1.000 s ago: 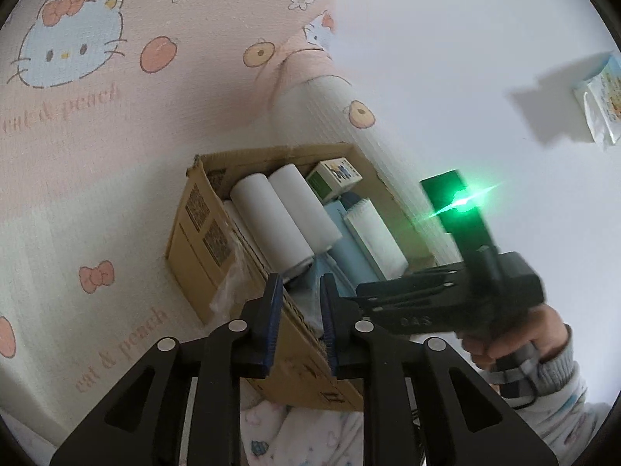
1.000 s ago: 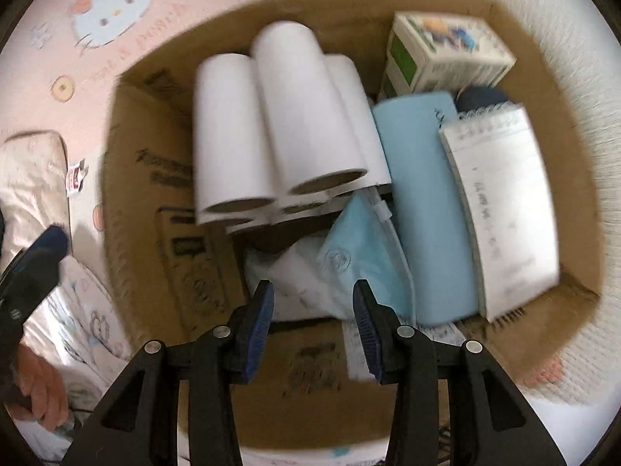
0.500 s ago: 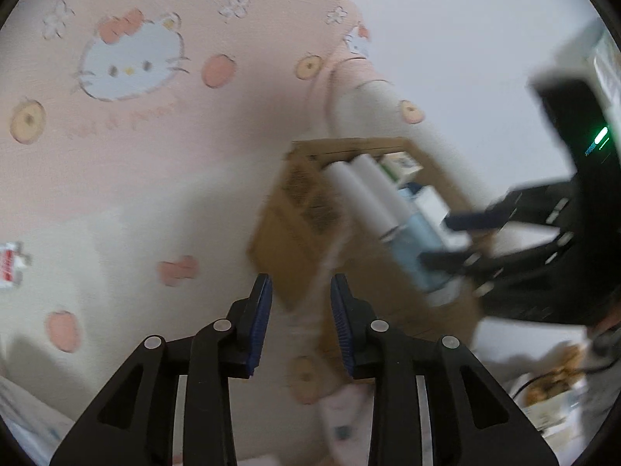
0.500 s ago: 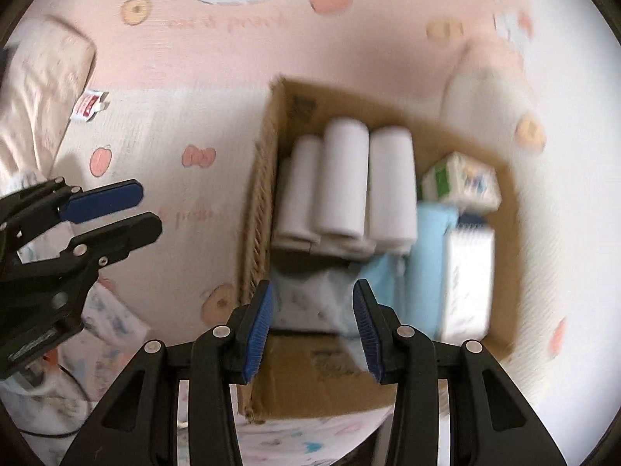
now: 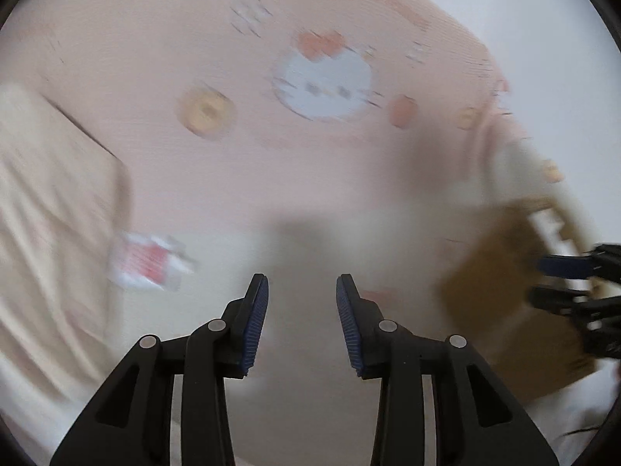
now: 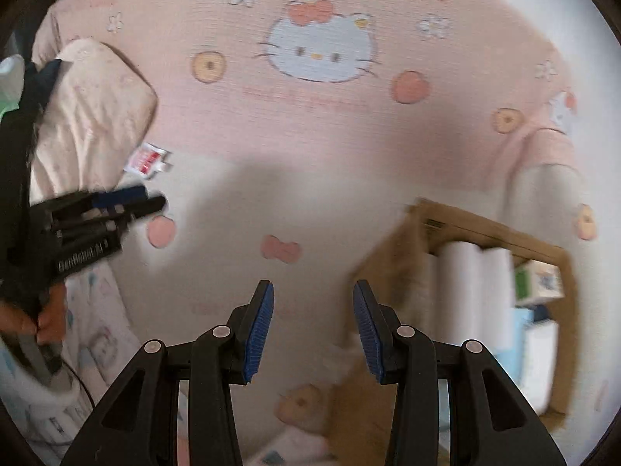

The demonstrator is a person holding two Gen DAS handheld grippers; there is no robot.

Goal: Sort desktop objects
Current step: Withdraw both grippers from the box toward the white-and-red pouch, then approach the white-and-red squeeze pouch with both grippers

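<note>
Both views have swung off the cardboard box (image 6: 465,229) — it now sits at right on my feeds. Left gripper (image 5: 302,322) jaws opening, empty; right gripper (image 6: 313,330) apart, empty. Red-white packet (image 6: 146,159) lies beside the pillow (image 6: 93,116).

Both grippers have swung away from the cardboard box (image 6: 458,233) toward the red-and-white packet (image 6: 146,160). The left gripper (image 5: 302,324) is opening, empty, wider than before.

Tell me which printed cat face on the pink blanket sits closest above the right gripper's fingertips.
The big cat face with the red bow, top centre above the right gripper. The other cat face is small and far right, near the cardboard box.
</note>
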